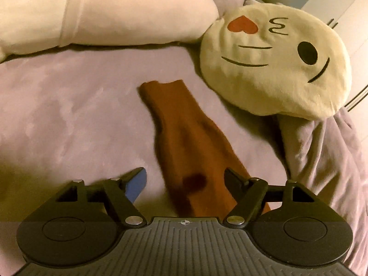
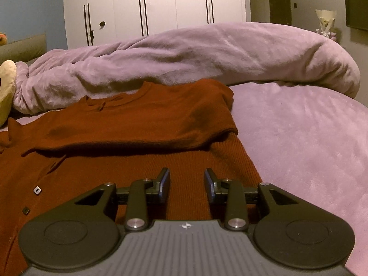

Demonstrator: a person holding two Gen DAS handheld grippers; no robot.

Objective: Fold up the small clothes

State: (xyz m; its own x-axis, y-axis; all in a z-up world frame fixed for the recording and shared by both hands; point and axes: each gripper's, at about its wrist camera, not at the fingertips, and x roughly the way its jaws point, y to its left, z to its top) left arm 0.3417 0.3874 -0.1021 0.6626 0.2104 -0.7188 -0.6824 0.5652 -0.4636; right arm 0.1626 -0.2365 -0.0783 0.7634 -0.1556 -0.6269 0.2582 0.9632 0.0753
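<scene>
A rust-coloured knitted cardigan (image 2: 128,124) lies flat on the lilac bed cover (image 2: 299,138). One sleeve is folded across its body, and small dark buttons show at the left. My right gripper (image 2: 187,177) hovers over the ribbed lower part with its jaws partly apart and nothing between the pads. In the left wrist view the other sleeve (image 1: 181,138) stretches away over the bed cover (image 1: 69,115), with its cuff at the far end. My left gripper (image 1: 184,177) stands wide open astride the near end of that sleeve. Its fingers (image 1: 135,181) are clear of the cloth.
A round cream cushion with a winking face (image 1: 276,69) lies just right of the sleeve, and a large white plush pillow (image 1: 103,11) lies behind it. A bunched lilac duvet (image 2: 184,57) runs behind the cardigan, with a white wardrobe (image 2: 156,4) beyond.
</scene>
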